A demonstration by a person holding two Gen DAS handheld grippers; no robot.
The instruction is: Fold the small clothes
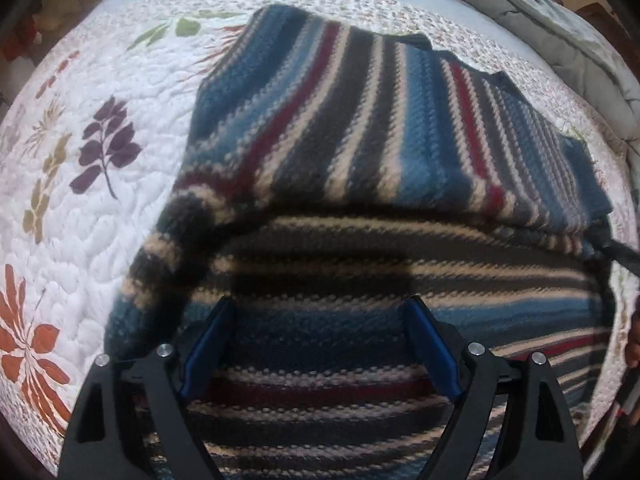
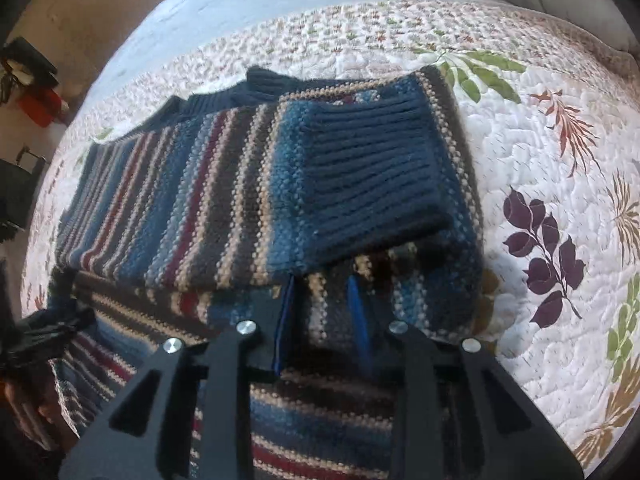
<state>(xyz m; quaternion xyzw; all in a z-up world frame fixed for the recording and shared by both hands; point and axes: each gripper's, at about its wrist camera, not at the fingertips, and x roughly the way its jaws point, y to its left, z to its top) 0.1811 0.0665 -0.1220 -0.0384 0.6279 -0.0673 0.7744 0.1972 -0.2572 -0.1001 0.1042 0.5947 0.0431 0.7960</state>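
A striped knit sweater [image 1: 360,128] lies on the bed, on top of a white quilt [image 1: 120,208] printed with purple, orange and green leaves. The sweater has stripes in blue, dark grey, cream and dark red, and it is already partly folded: one part lies over the other, so the stripes of the upper layer run away from the cameras and the stripes of the lower layer run across. In the right wrist view a sleeve with a dark navy ribbed cuff [image 2: 372,176] is laid over the body of the sweater, near its right edge. The left gripper [image 1: 320,344] hovers over the lower layer with its blue-padded fingers [image 1: 208,344] wide apart, and nothing is between them. The right gripper [image 2: 322,320] is much narrower; a fold of the striped knit sits between its blue fingers [image 2: 358,320] just under the edge of the upper layer, and it seems to pinch this fabric. Behind the quilt I see a pale blue sheet [image 2: 208,12] and a grey comforter [image 1: 540,20] bunched at the far side of the bed.
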